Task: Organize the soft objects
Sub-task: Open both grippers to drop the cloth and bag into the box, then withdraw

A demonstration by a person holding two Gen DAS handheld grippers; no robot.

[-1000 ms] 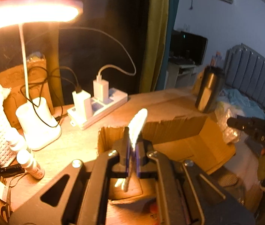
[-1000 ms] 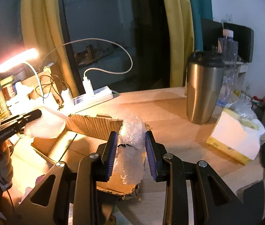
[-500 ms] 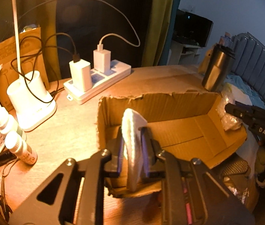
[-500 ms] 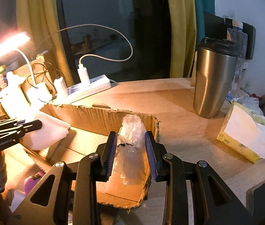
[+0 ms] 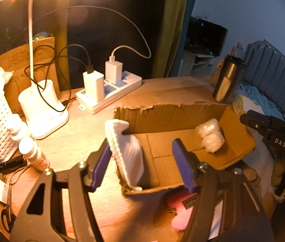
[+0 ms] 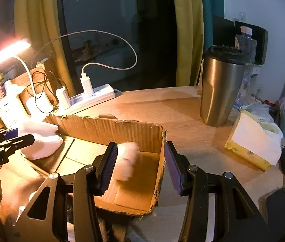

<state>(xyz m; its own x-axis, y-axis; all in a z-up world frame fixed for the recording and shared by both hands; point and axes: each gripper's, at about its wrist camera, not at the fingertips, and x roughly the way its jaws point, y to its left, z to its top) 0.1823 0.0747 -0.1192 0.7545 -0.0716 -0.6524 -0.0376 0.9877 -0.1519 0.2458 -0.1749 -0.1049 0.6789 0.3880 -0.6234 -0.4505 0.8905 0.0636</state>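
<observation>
- Now left gripper (image 5: 142, 161) fingers spread, released; white cloth (image 5: 125, 149) leans against the left finger, draped over the cardboard box (image 5: 170, 117) near-left corner.
- Right gripper (image 6: 140, 165) fingers spread, gripping nothing; bubble-wrap wad (image 6: 127, 161) blurred between them, inside the box.
- Box on wooden worktop (image 6: 182, 117); steel tumbler (image 6: 221, 88) and power strip (image 5: 110, 94) beyond.

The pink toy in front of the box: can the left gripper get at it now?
Probably yes: the left gripper is open and empty, and the pink toy lies uncovered just below it, outside the box.
</observation>
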